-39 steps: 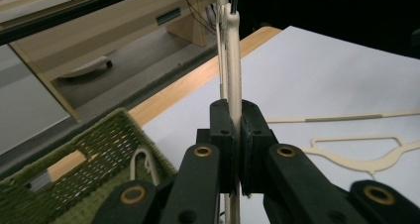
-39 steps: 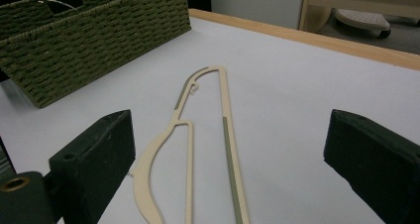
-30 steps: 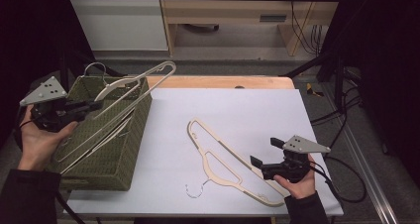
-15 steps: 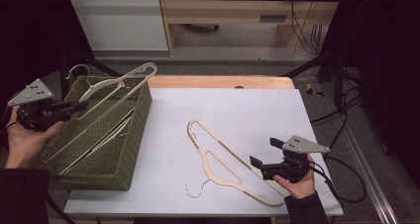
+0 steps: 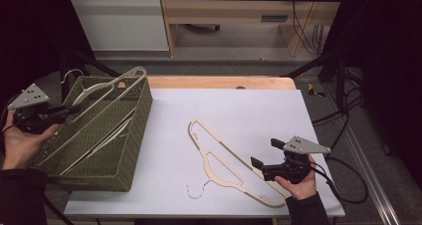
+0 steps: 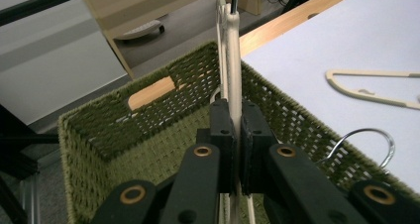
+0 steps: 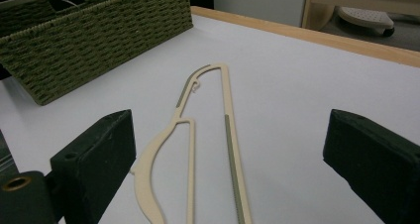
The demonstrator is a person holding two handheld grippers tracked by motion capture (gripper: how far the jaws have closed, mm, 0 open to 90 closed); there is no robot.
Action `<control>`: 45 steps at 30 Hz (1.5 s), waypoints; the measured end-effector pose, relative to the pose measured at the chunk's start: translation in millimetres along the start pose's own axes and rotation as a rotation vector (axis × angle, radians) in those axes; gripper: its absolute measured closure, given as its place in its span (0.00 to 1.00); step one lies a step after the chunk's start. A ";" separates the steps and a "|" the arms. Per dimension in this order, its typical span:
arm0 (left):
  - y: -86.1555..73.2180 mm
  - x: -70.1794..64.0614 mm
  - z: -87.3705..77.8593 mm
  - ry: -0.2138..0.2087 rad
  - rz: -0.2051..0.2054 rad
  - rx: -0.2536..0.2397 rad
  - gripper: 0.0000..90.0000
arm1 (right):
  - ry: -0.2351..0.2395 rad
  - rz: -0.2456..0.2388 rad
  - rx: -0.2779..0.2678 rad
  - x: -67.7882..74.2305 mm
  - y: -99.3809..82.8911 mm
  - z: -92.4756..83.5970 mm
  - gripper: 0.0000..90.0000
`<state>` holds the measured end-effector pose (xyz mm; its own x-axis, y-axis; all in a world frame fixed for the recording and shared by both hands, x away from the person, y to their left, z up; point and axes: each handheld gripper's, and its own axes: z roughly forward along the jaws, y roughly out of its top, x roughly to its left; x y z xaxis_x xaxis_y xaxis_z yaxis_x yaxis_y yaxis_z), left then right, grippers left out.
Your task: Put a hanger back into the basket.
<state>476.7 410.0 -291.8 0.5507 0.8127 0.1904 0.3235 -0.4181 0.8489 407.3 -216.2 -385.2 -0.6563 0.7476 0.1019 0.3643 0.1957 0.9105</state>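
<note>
1. Left tongs [image 5: 69,111], held in the person's left hand [image 5: 20,143] at the left edge of the high view, are clenched on the bar of a cream hanger [image 5: 102,105]; the left gripper view shows both black pads pressed flat against that bar.
2. That hanger slants across the green woven basket [image 5: 127,150], its far corner rising above the basket's back rim and its lower part down inside.
3. More hangers lie in the basket beneath it, one with a wire hook [image 6: 379,147] curling over the basket's wall.
4. The basket stands on the left part of the white desk [image 5: 239,110].
5. A second cream hanger [image 5: 224,160] lies flat on the desk, well apart from the basket, with its metal hook [image 5: 195,191] toward the near edge.
6. Right tongs [image 5: 263,153], in the person's right hand [image 5: 298,182], are released: the jaws stand wide apart, low over the desk and just beside this hanger's near end, gripping nothing.
</note>
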 end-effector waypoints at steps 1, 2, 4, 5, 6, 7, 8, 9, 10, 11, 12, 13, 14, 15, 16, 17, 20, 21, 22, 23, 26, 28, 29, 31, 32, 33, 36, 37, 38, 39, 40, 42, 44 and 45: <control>-2.2 1.6 0.5 0.000 0.002 0.005 0.96 | 0.000 -0.003 -0.002 -0.2 0.0 0.4 0.07; -4.5 2.7 1.1 0.002 0.005 0.010 0.96 | -0.001 -0.002 -0.001 -0.1 -0.1 0.7 0.07; -9.3 4.6 3.0 0.003 -0.003 0.018 0.96 | -0.002 0.004 0.000 0.4 -0.3 1.3 0.07; -11.4 5.3 3.9 0.006 -0.002 0.024 0.96 | -0.002 0.003 0.001 0.5 -0.4 1.5 0.07; -12.9 6.2 4.3 0.008 0.003 0.034 0.96 | -0.002 0.004 0.001 0.4 -0.4 1.5 0.07; -14.9 6.7 5.4 0.011 0.003 0.040 0.96 | -0.002 0.004 0.001 0.4 -0.4 1.5 0.07; -16.9 6.9 6.5 0.015 0.005 0.049 0.96 | -0.003 0.004 0.002 0.4 -0.4 1.5 0.07; -18.9 7.2 7.5 0.016 0.007 0.057 0.96 | -0.003 0.004 0.001 0.4 -0.4 1.5 0.08; -21.0 6.6 9.0 0.020 0.006 0.060 0.96 | -0.001 0.005 0.001 0.5 -0.4 1.6 0.08; -23.0 6.5 10.3 0.020 0.010 0.069 0.96 | -0.003 0.003 0.003 0.4 -0.5 1.7 0.08; -25.2 5.6 12.0 0.021 0.008 0.073 0.96 | 0.000 -0.003 0.004 0.0 -0.6 1.8 0.08; -27.7 4.3 14.1 0.021 0.007 0.078 0.96 | -0.002 0.001 0.005 0.4 -0.6 2.1 0.08; -30.3 2.9 16.3 0.020 0.008 0.083 0.96 | -0.001 0.001 0.004 0.5 -0.7 2.6 0.08; -34.0 0.9 19.8 0.019 0.008 0.089 0.96 | 0.000 -0.001 0.004 0.5 -0.8 3.0 0.08; -37.1 -0.9 22.7 0.016 0.008 0.094 0.96 | 0.001 -0.001 0.006 0.6 -0.9 3.0 0.08; -40.0 -2.3 25.3 0.016 0.014 0.104 0.96 | 0.001 0.001 0.008 0.8 -1.0 3.1 0.08; -47.8 -7.2 32.7 0.015 0.014 0.116 0.96 | 0.002 0.002 0.010 1.1 -1.1 3.3 0.08; -50.9 -8.7 35.1 0.016 0.016 0.119 0.96 | 0.003 0.003 0.010 1.1 -1.1 3.3 0.08; -52.9 -10.0 36.7 0.013 0.009 0.117 0.96 | 0.002 0.002 0.010 1.1 -1.2 3.4 0.08; -55.4 -11.5 38.6 0.012 0.005 0.114 0.96 | 0.002 0.002 0.010 1.1 -1.2 3.4 0.08; -62.4 -15.0 43.4 0.021 0.010 0.119 0.96 | 0.002 0.002 0.009 1.5 -1.3 3.6 0.08; -66.9 -16.5 46.2 0.035 0.020 0.128 0.96 | 0.004 -0.002 0.011 1.3 -1.5 3.5 0.08; -68.8 -16.5 47.2 0.031 0.013 0.130 0.96 | 0.004 -0.003 0.010 1.4 -1.5 3.9 0.08; -71.6 -16.4 48.2 0.031 0.009 0.134 0.96 | 0.001 0.002 0.009 1.9 -1.6 4.4 0.08; -73.1 -16.4 48.6 0.029 0.004 0.135 0.95 | 0.001 0.002 0.009 1.9 -1.6 4.5 0.08; -74.8 -16.2 49.3 0.022 -0.002 0.143 0.95 | 0.004 0.003 0.008 2.1 -1.6 4.8 0.08; -78.9 -16.3 52.2 -0.008 -0.015 0.184 0.93 | 0.004 0.001 0.010 2.2 -1.8 5.2 0.08; -79.7 -16.4 52.8 -0.012 -0.008 0.201 0.92 | 0.005 -0.001 0.010 2.2 -1.9 5.4 0.08; -81.2 -17.0 54.6 -0.013 -0.012 0.209 0.92 | 0.005 -0.001 0.011 2.3 -1.9 5.4 0.08; -81.8 -17.1 55.5 -0.020 -0.015 0.219 0.91 | 0.006 0.000 0.011 2.3 -1.9 5.6 0.08; -81.8 -17.0 56.2 -0.031 -0.017 0.237 0.91 | 0.006 0.000 0.011 2.3 -1.9 5.6 0.08; -81.6 -17.9 57.8 -0.047 -0.031 0.234 0.90 | 0.006 0.000 0.011 2.4 -2.0 5.6 0.08; -80.3 -18.1 58.7 -0.067 -0.034 0.254 0.89 | 0.007 0.000 0.012 2.5 -2.0 5.6 0.08; -80.3 -18.9 59.6 -0.077 -0.044 0.257 0.88 | 0.008 0.000 0.013 2.5 -2.0 5.6 0.08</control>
<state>486.2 404.0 -393.0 0.5859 0.8030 0.1094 0.5274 -0.4802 0.7009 408.6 -211.2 -389.1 -0.6615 0.7426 0.1047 0.3727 0.2043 0.9052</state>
